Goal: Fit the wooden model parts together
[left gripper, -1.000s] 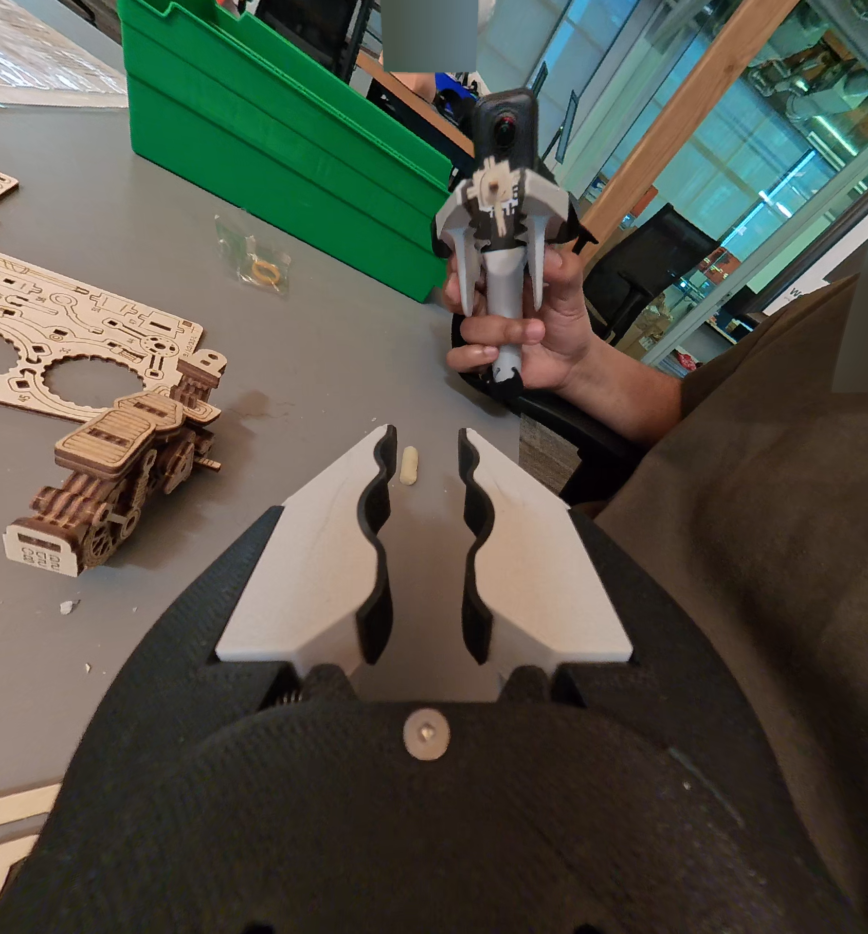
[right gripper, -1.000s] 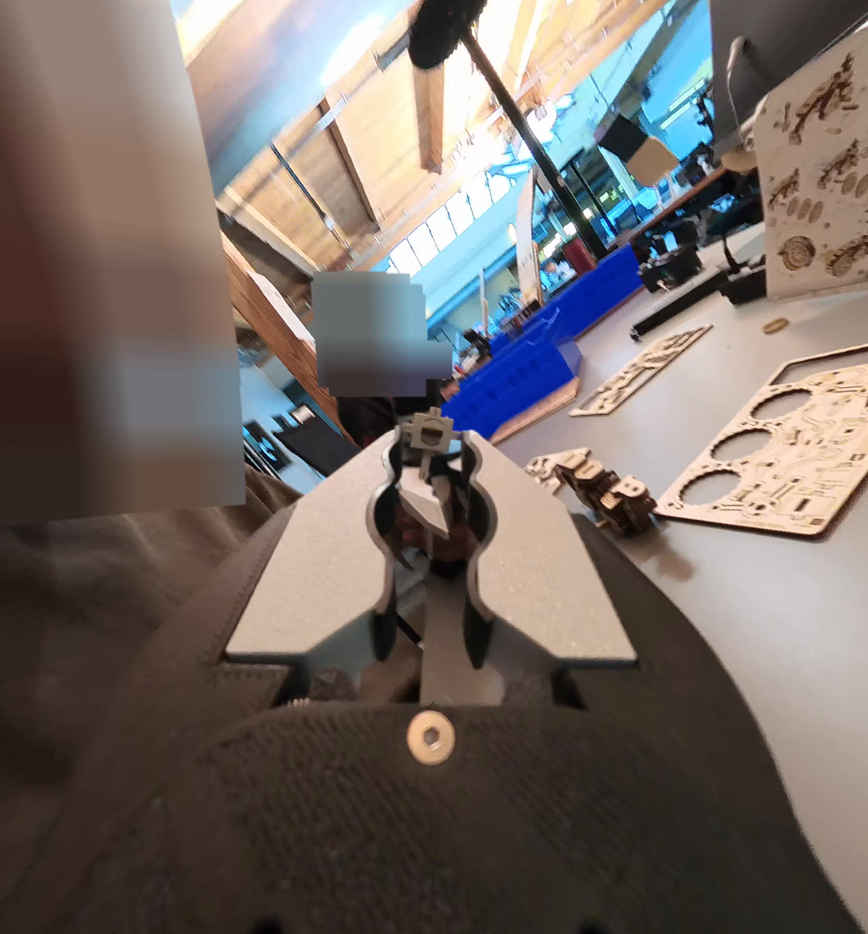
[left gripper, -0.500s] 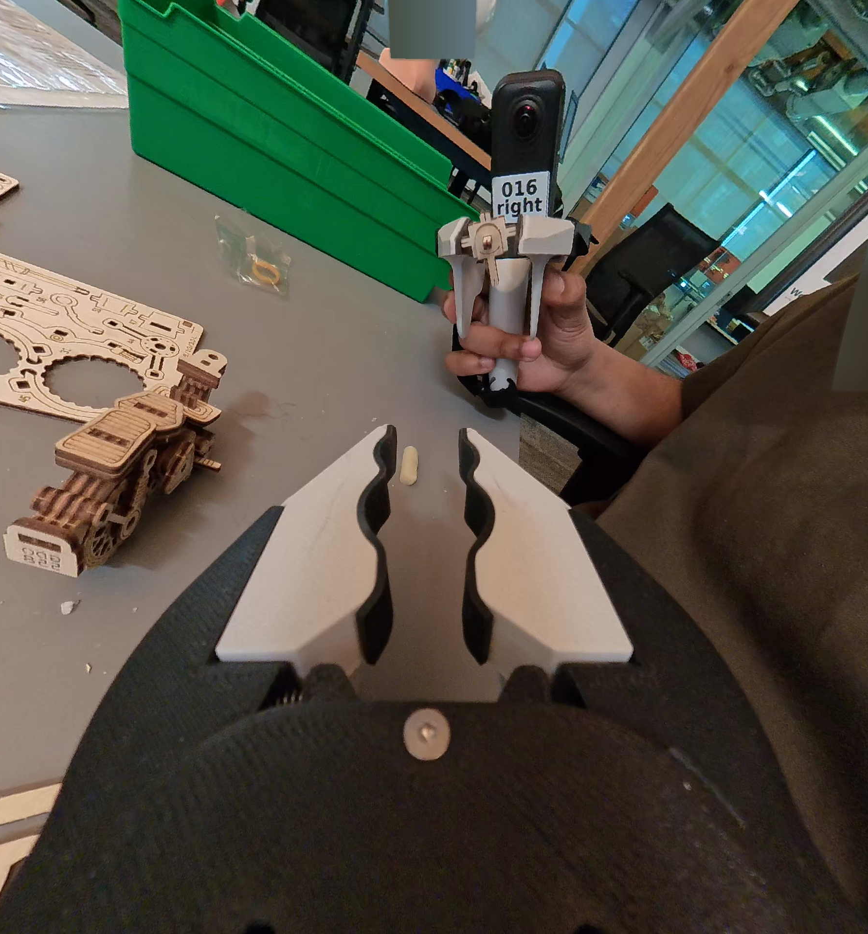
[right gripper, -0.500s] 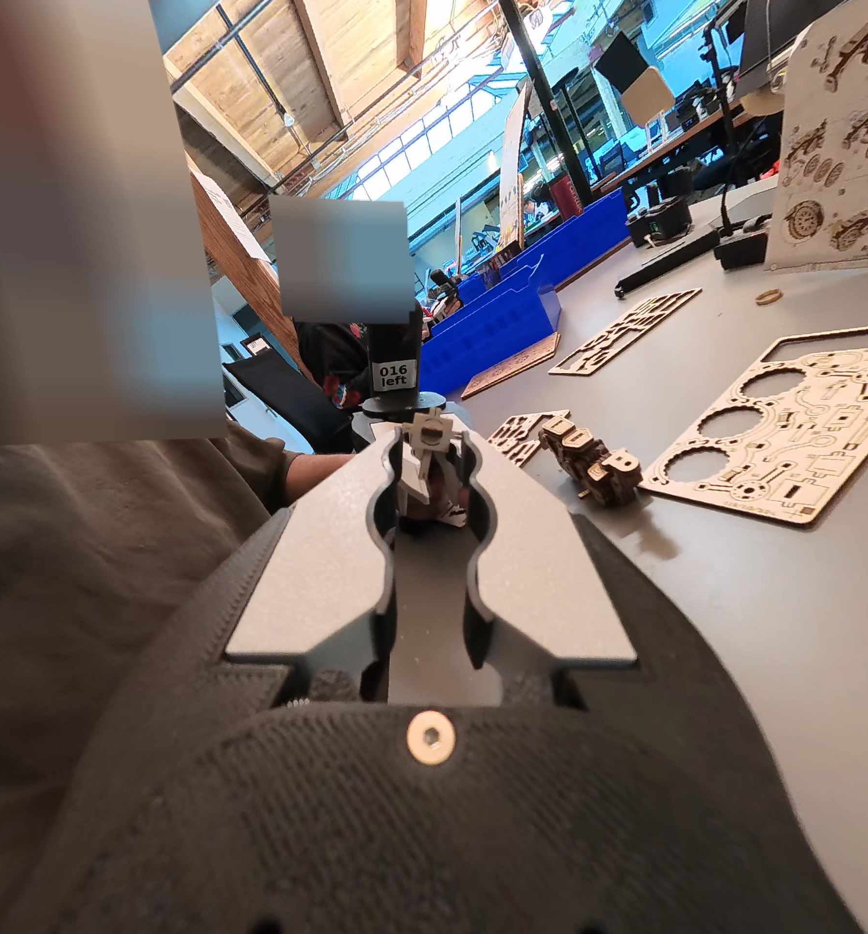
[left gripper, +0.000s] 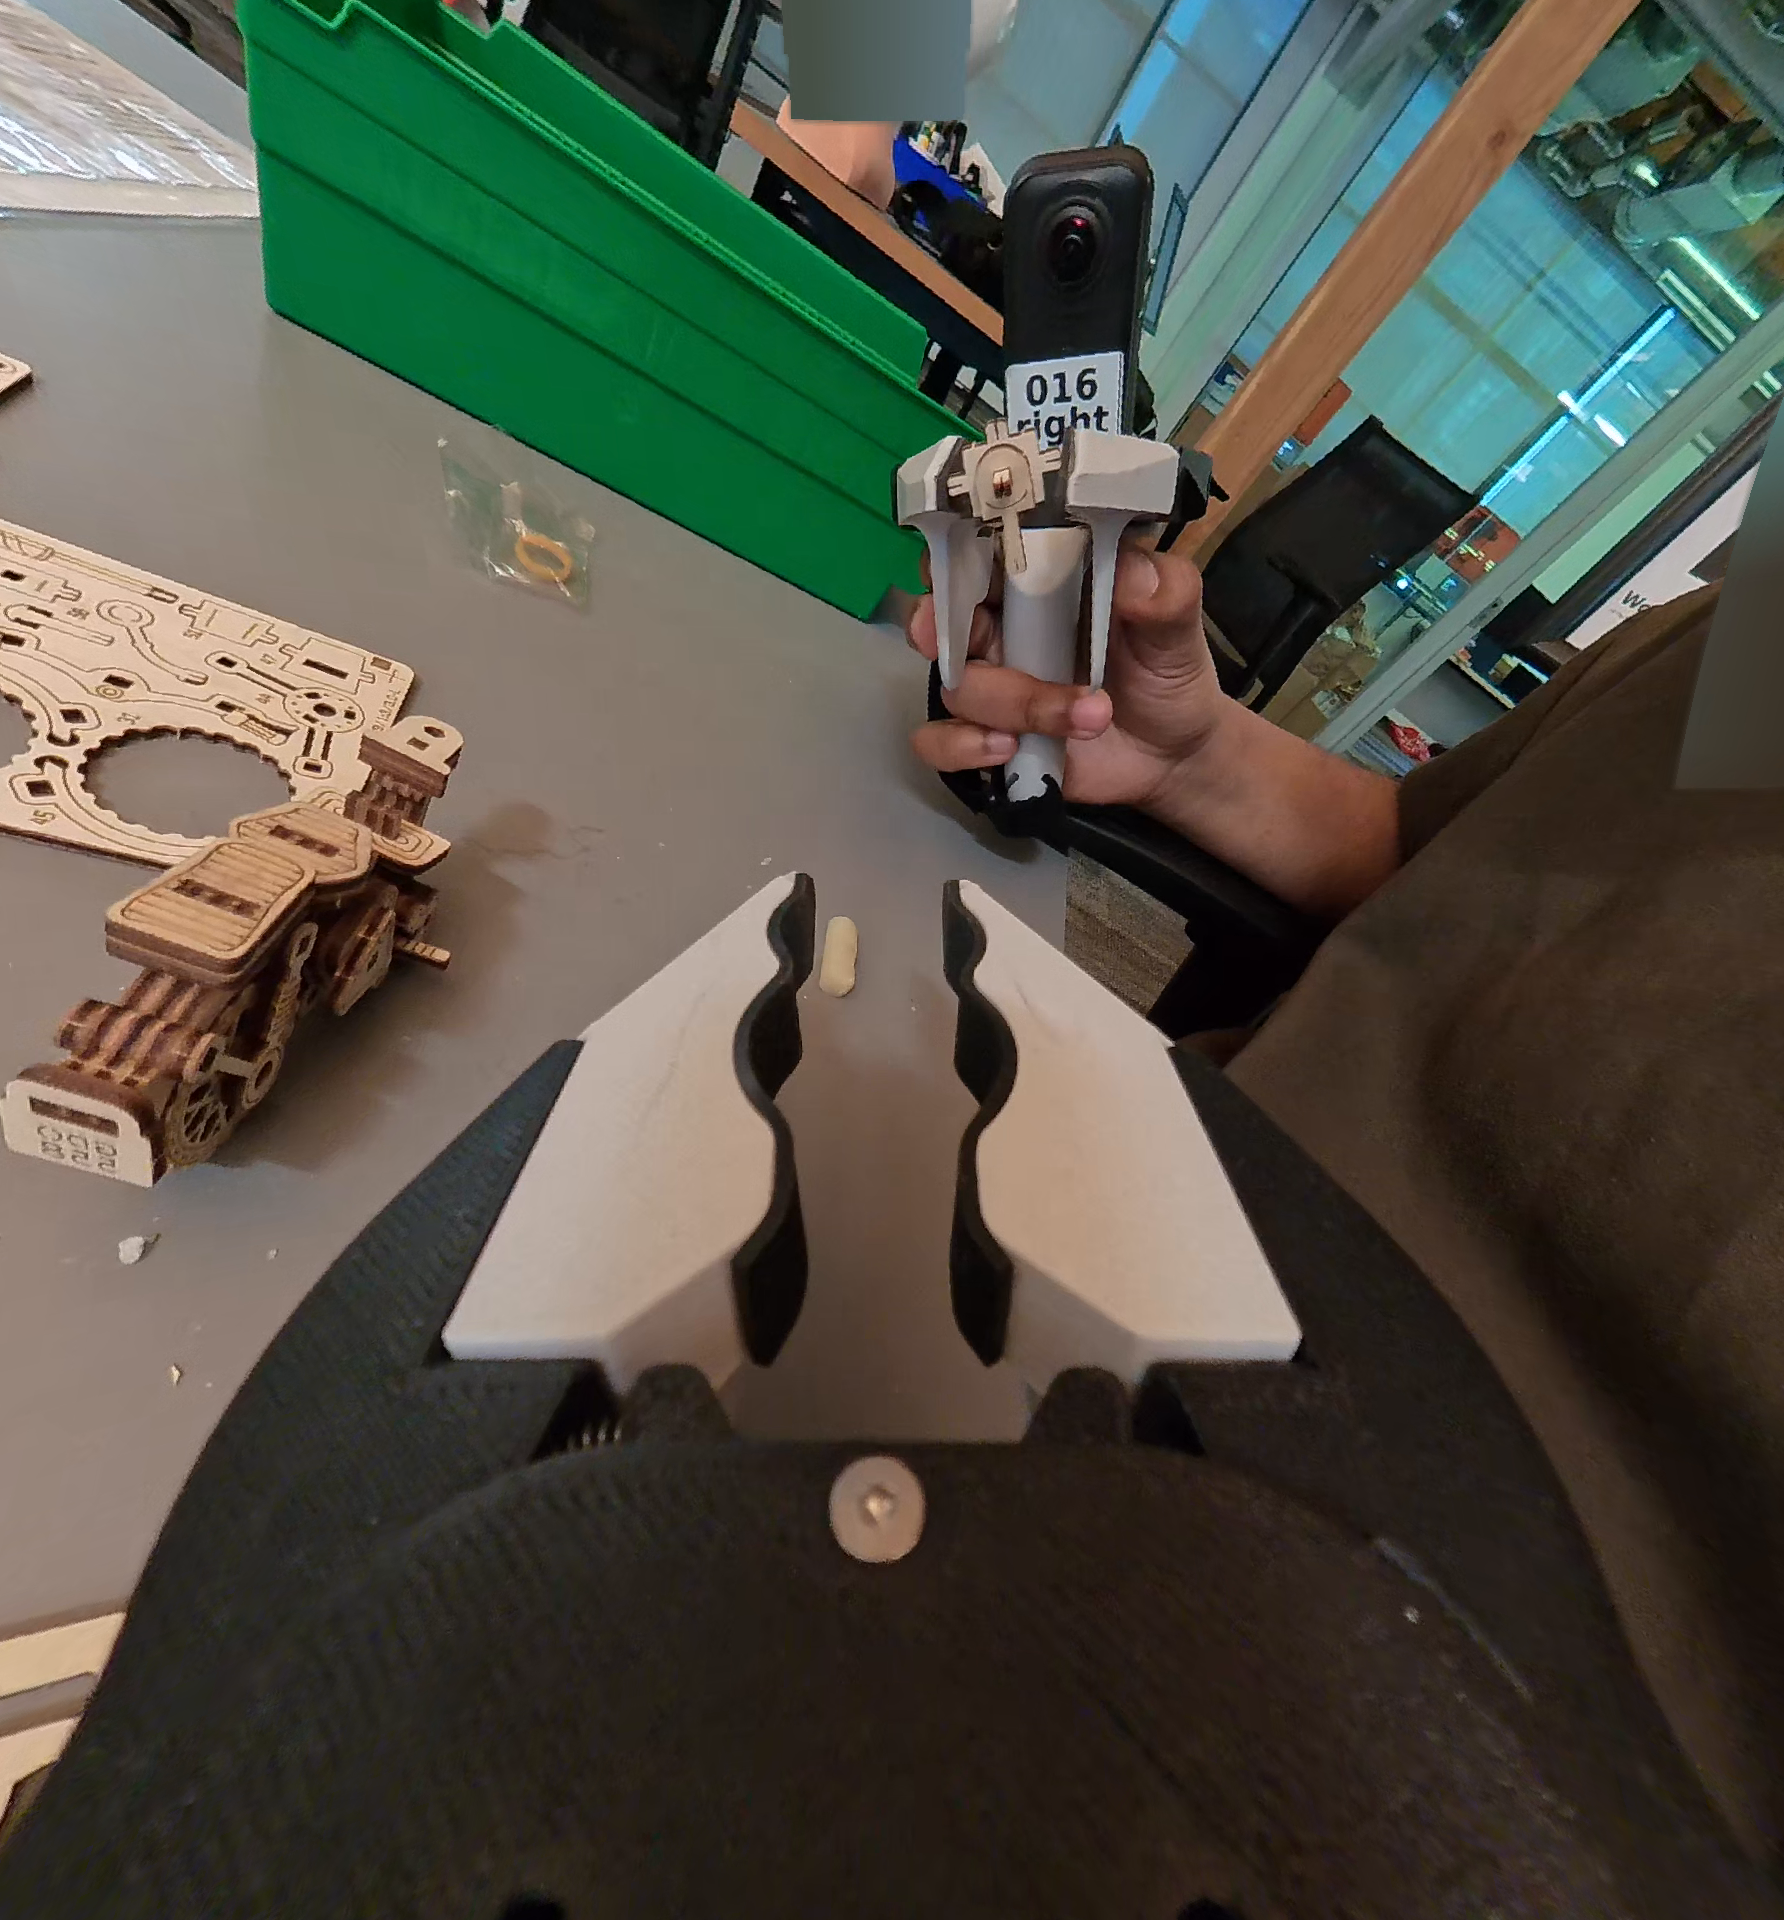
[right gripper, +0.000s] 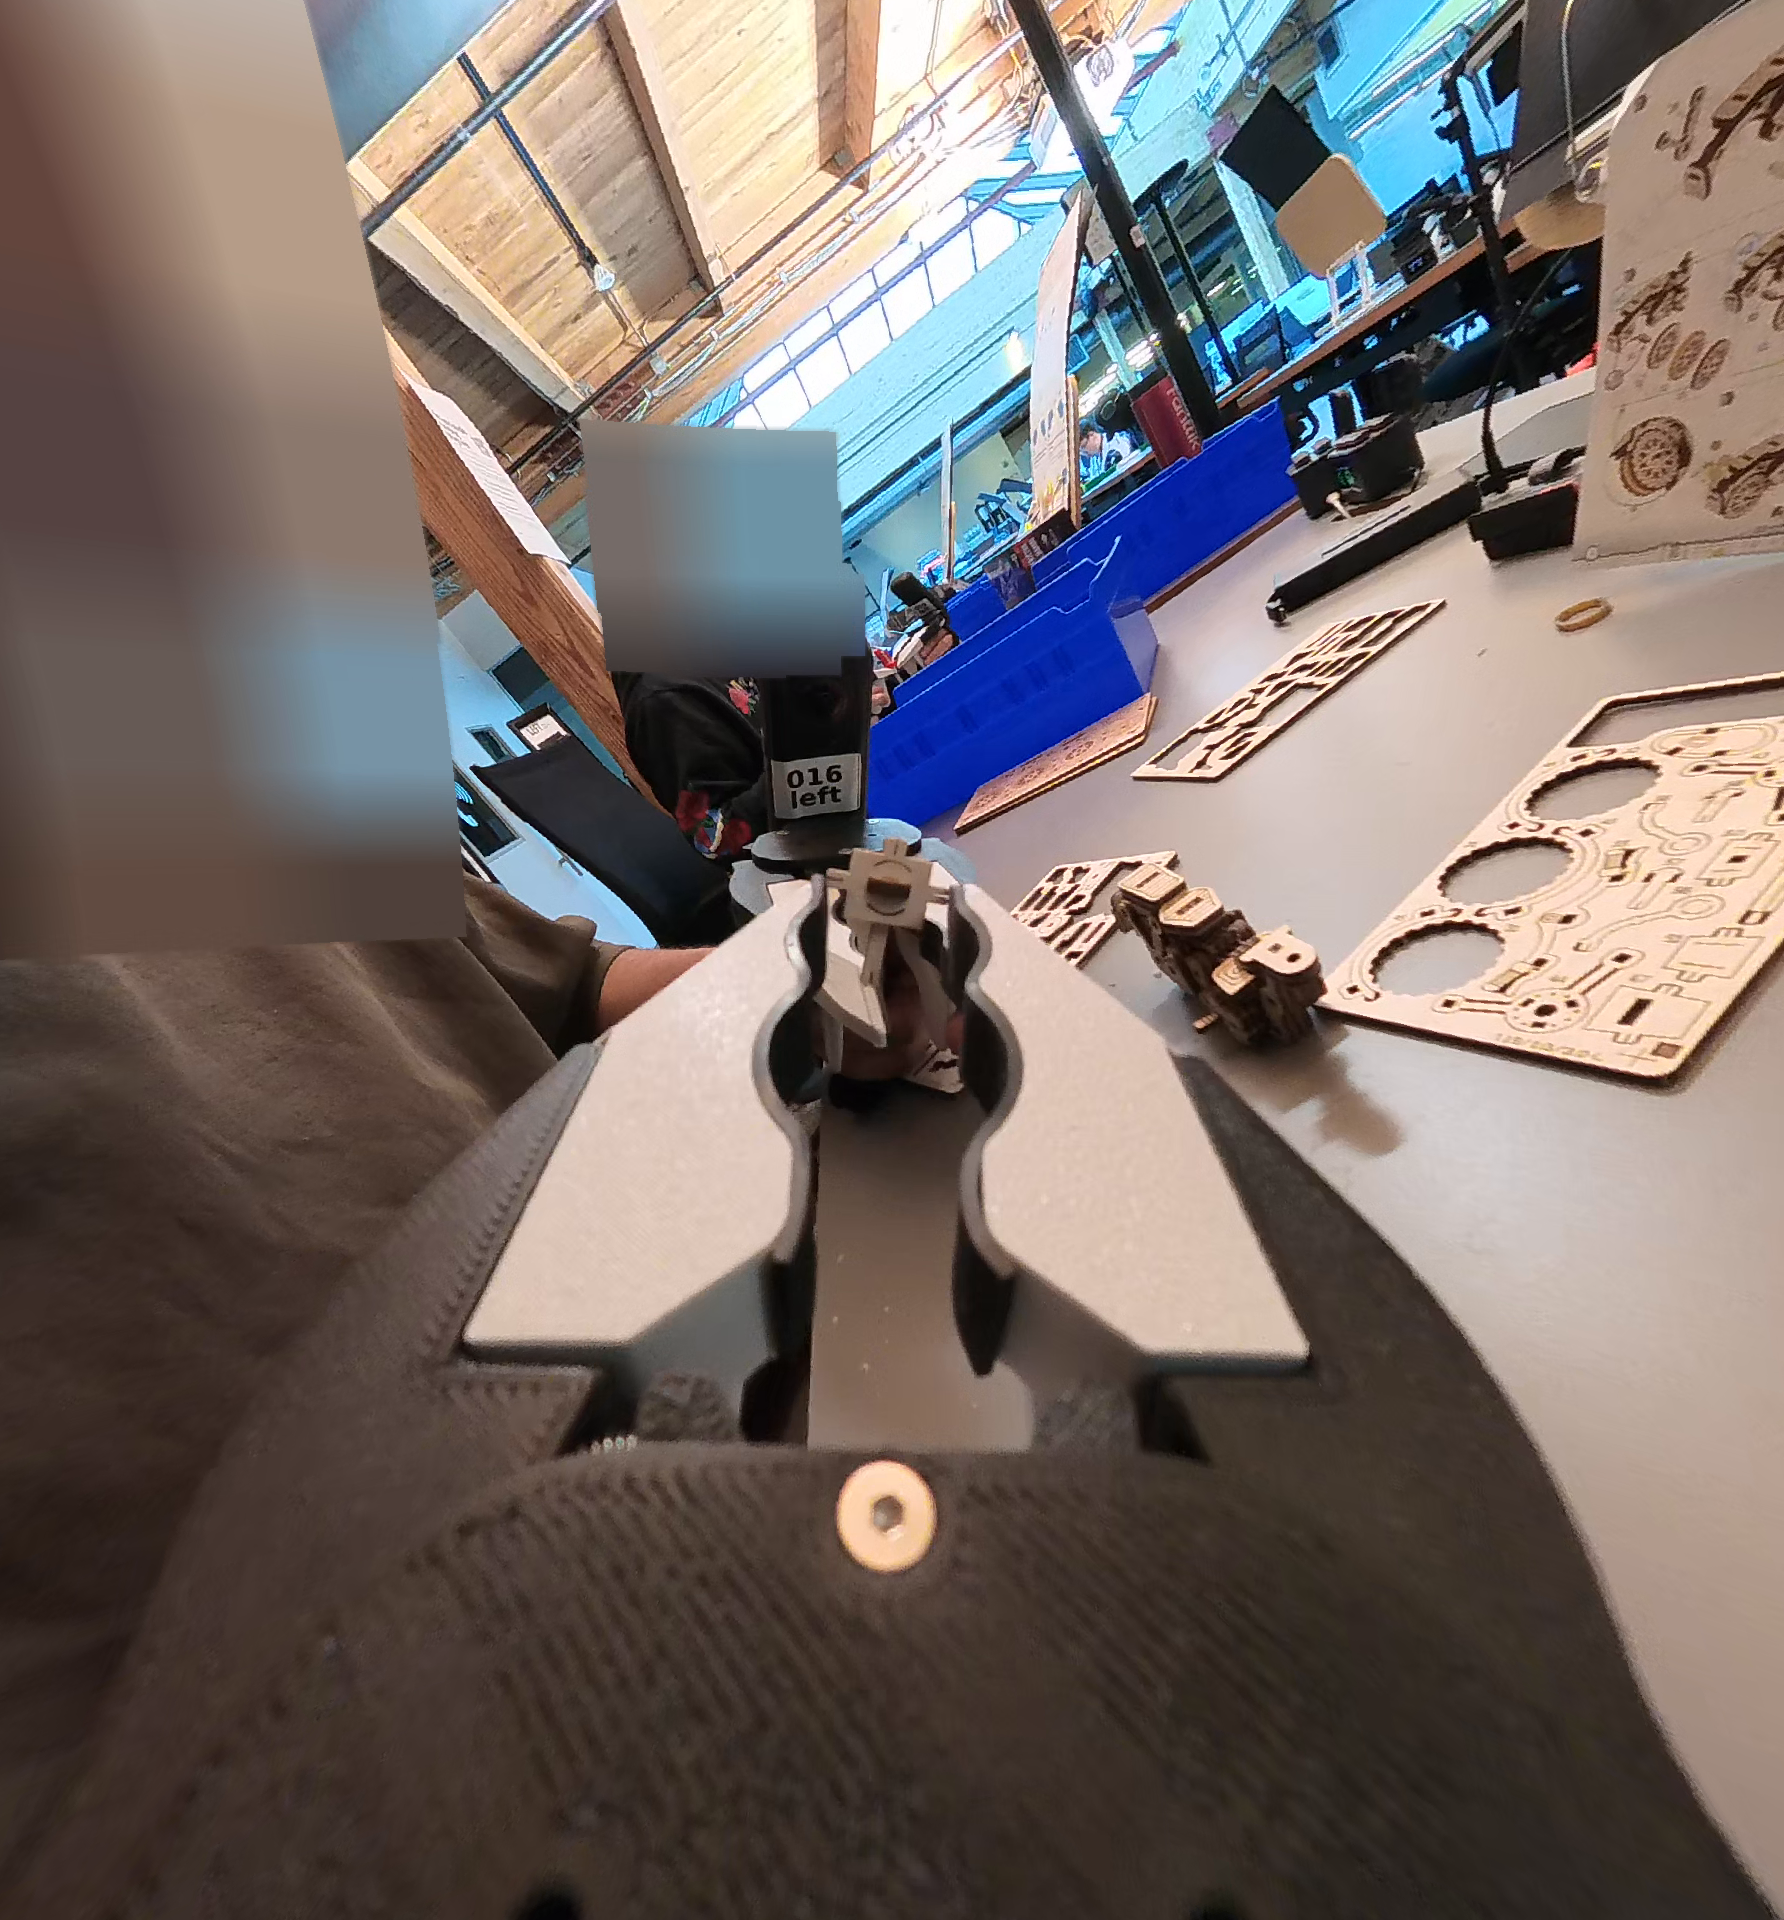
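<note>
My right gripper (right gripper: 886,902) is shut on a small cross-shaped wooden part (right gripper: 883,896), held at its fingertips in the air, pointing toward my left gripper. The same part shows in the left wrist view (left gripper: 1005,488), with the right gripper (left gripper: 1013,488) upright above the table's near edge. My left gripper (left gripper: 875,899) is open and empty, low over the grey table (left gripper: 659,727). A small pale peg (left gripper: 838,956) lies on the table between its fingertips. A part-built wooden model vehicle (left gripper: 244,977) stands to the left and also shows in the right wrist view (right gripper: 1220,961).
A laser-cut wooden sheet (left gripper: 140,675) lies beyond the model, seen too in the right wrist view (right gripper: 1615,873). A green bin (left gripper: 555,270) stands at the back. A clear bag with a rubber band (left gripper: 529,530) lies near it. Blue bins (right gripper: 1023,665) and another sheet (right gripper: 1293,675) are farther off. One gripper's finger ends stand about 9 cm off the other's.
My right gripper has tilted from pointing upward to level, facing the left gripper, still holding the cross-shaped part. My left gripper has not moved.
</note>
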Motion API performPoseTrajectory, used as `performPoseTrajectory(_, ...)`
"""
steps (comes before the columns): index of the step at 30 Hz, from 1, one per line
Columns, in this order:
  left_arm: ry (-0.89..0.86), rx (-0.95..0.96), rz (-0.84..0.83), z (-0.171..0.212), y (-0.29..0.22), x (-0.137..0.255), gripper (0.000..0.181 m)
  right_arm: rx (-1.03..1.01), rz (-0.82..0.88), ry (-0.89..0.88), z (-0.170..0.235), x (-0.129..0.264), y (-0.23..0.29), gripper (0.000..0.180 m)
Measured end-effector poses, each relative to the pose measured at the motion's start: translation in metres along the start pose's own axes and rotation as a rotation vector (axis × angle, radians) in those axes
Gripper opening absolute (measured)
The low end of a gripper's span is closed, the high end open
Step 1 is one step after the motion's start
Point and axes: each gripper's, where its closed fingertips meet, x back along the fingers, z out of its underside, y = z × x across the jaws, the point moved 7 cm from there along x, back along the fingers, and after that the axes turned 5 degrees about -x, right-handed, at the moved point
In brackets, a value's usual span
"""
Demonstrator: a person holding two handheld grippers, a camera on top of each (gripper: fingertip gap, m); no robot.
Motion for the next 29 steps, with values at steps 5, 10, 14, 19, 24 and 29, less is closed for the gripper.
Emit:
performPoseTrajectory(5, 0.000, 0.001, 0.000, 0.0000, 0.0001, 0.0001, 0.023, 0.000, -0.002, 0.007, 0.0007, -0.0010, 0.0002, 0.020)
performPoseTrajectory(10, 0.000, 0.000, 0.000, 0.0000, 0.0000, 0.0001, 0.023, -0.004, -0.001, 0.004, 0.0001, -0.0002, -0.0004, 0.020)
performPoseTrajectory(14, 0.000, -0.002, 0.000, 0.0001, -0.0001, 0.0000, 0.023, -0.012, -0.002, -0.011, -0.0014, 0.0016, -0.0010, 0.020)
performPoseTrajectory(19, 0.000, -0.004, 0.000, 0.0001, -0.0004, -0.0002, 0.023, -0.017, -0.007, -0.016, -0.0018, 0.0016, -0.0006, 0.020)
performPoseTrajectory(24, 0.002, -0.005, -0.002, 0.0003, -0.0006, -0.0004, 0.023, -0.019, -0.014, -0.014, -0.0013, 0.0010, 0.0000, 0.020)
performPoseTrajectory(29, 0.003, -0.002, -0.001, 0.0003, -0.0003, -0.0005, 0.023, -0.059, -0.117, -0.059, -0.0052, 0.0022, 0.0067, 0.020)
